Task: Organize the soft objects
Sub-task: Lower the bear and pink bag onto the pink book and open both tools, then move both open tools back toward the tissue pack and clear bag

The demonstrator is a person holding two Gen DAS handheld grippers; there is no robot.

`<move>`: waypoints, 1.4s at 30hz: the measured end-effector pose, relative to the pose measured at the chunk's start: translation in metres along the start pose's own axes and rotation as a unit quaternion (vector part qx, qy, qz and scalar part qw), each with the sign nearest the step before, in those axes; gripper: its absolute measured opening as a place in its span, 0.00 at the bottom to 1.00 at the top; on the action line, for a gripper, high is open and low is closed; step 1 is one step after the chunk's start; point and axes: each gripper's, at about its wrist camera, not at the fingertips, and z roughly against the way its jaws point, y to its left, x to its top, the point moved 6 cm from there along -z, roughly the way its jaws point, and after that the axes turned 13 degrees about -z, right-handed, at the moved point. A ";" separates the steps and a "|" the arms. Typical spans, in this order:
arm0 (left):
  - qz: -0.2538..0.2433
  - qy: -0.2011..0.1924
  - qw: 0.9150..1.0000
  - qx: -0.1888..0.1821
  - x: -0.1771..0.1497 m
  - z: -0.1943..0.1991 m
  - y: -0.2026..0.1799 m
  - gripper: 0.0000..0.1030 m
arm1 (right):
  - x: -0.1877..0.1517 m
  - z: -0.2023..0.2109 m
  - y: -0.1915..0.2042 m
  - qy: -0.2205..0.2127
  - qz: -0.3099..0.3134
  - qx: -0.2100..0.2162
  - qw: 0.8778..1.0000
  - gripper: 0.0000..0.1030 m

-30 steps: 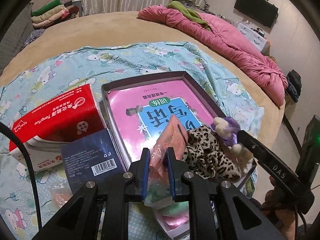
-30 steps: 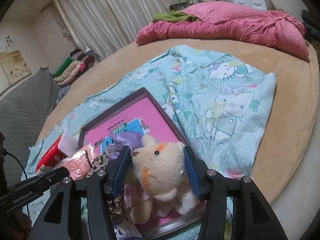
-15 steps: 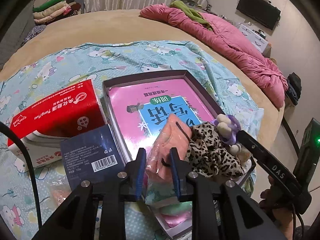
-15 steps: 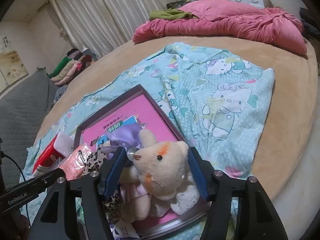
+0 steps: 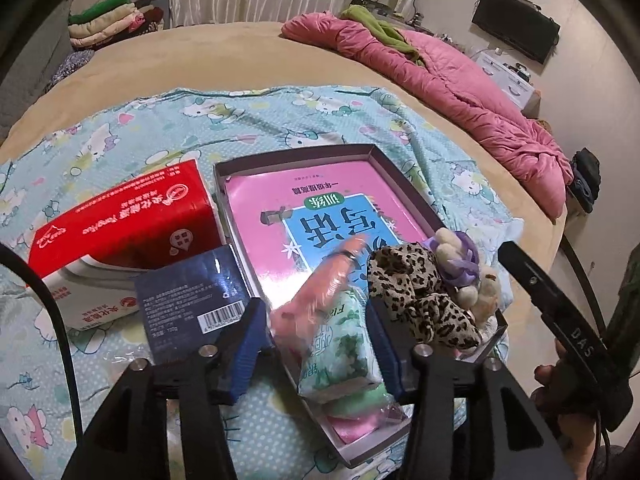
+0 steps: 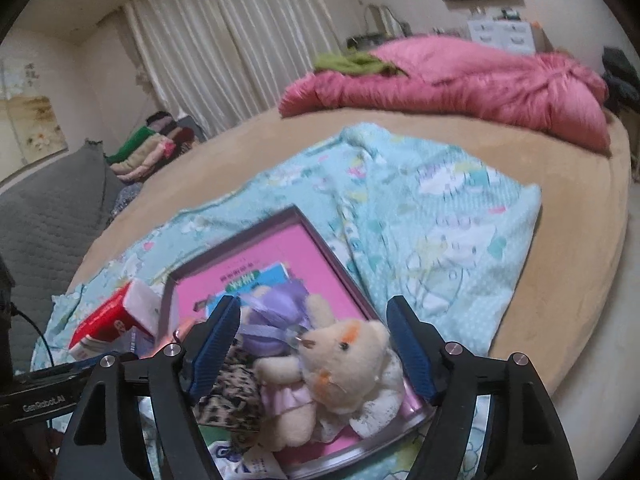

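Note:
A shallow dark tray [image 5: 404,184] with a pink book [image 5: 320,200] in it lies on the Hello Kitty blanket. In the tray lie a pink soft packet [image 5: 320,284], a green-white tissue pack [image 5: 344,348], a leopard-print cloth [image 5: 420,296] and a cream plush bear [image 6: 344,364] with a purple piece [image 6: 276,304]. My left gripper [image 5: 316,340] is open, its fingers either side of the pink packet and tissue pack. My right gripper [image 6: 312,348] is open around the bear, which lies in the tray [image 6: 340,268].
A red tissue box [image 5: 124,216] and a dark blue box [image 5: 192,300] lie left of the tray. A pink duvet [image 5: 440,72] lies along the far right of the round bed. Folded clothes [image 5: 108,24] are stacked at the far left.
Both grippers have opened. The left let go of the pink packet, which now lies in the tray. The right let go of the bear, which has tipped onto its side in the tray.

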 end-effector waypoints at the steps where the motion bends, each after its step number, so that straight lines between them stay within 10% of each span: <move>1: 0.000 -0.001 1.000 0.000 0.000 0.002 0.000 0.51 | 0.000 0.003 0.004 -0.004 0.007 0.003 1.000 0.75; 21: 0.018 -0.042 0.998 0.049 -0.019 0.072 0.048 0.58 | -0.032 0.037 0.087 0.027 0.068 0.075 0.994 0.75; 42: 0.098 -0.045 0.992 0.067 -0.073 0.111 0.137 0.60 | -0.133 0.051 0.188 0.131 0.184 0.151 0.963 0.75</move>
